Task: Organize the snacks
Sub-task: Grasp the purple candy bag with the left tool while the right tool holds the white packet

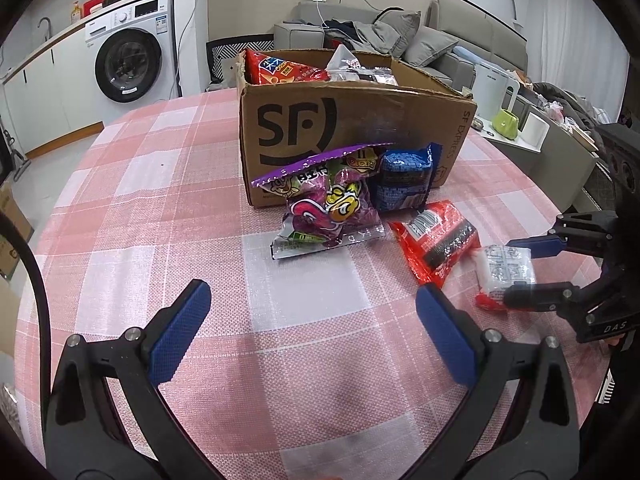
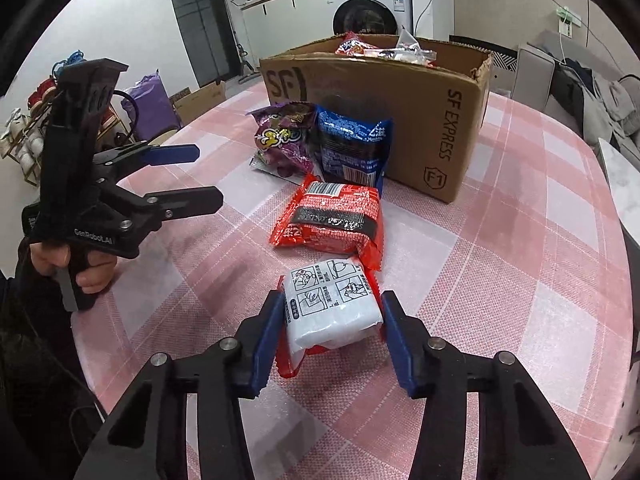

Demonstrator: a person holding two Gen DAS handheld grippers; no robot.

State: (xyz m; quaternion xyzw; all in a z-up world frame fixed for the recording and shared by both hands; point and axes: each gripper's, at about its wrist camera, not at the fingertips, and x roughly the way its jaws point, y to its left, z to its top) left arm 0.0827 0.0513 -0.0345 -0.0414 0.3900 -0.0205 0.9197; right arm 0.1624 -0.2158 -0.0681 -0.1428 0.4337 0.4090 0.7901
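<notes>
Box (image 1: pixel 320 132) contents mostly hidden behind its front wall.

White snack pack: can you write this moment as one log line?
right tongs: around white snack pack, on table | left tongs: open, empty | box: some snacks inside

Home living space (washing machine (image 1: pixel 127 65), sofa (image 1: pixel 460 36) behind)

The left gripper (image 1: pixel 312 334) hovers with jaws spread above the table (image 1: pixel 160 200). The right gripper (image 1: pixel 520 270) brackets a white packet (image 1: pixel 505 269).
</notes>
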